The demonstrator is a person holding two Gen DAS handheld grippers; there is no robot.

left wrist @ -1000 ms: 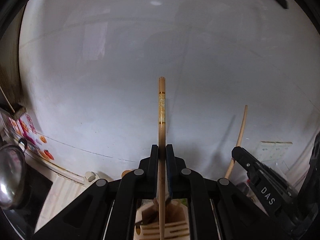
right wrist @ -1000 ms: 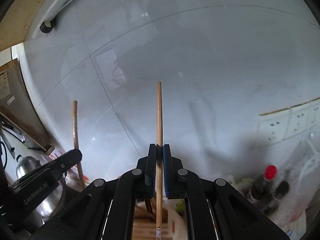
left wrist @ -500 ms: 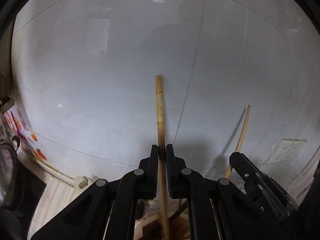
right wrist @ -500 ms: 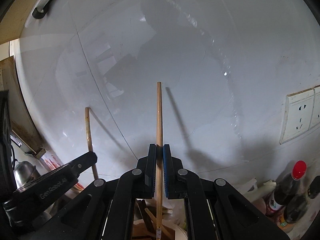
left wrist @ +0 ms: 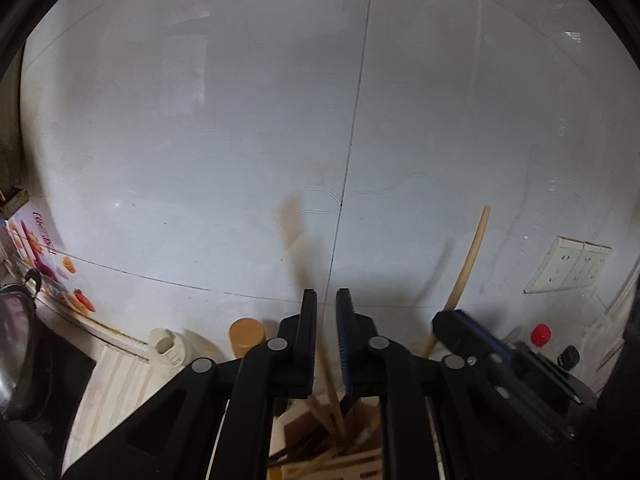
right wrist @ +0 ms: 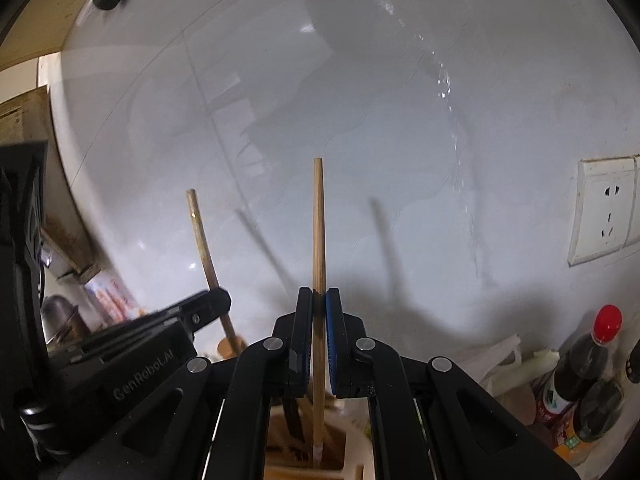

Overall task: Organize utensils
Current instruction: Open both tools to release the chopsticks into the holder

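Note:
In the left wrist view my left gripper has its jaws opening, with a gap between the pads. A wooden chopstick stands blurred between them, leaning left, its lower end down among other sticks in the cream utensil holder. My right gripper is shut on a second, upright chopstick whose lower tip reaches into the holder. The right wrist view shows the left gripper at the left with its leaning chopstick. The right gripper and its stick show at the right of the left wrist view.
A white tiled wall stands close ahead. Wall sockets sit at the right, with dark sauce bottles below them. An orange-capped container and a white jar stand left of the holder, beside a metal pot.
Both grippers have sunk toward the holder. The left jaws have parted and their chopstick has tipped left and slid down, now blurred. The right grip is unchanged.

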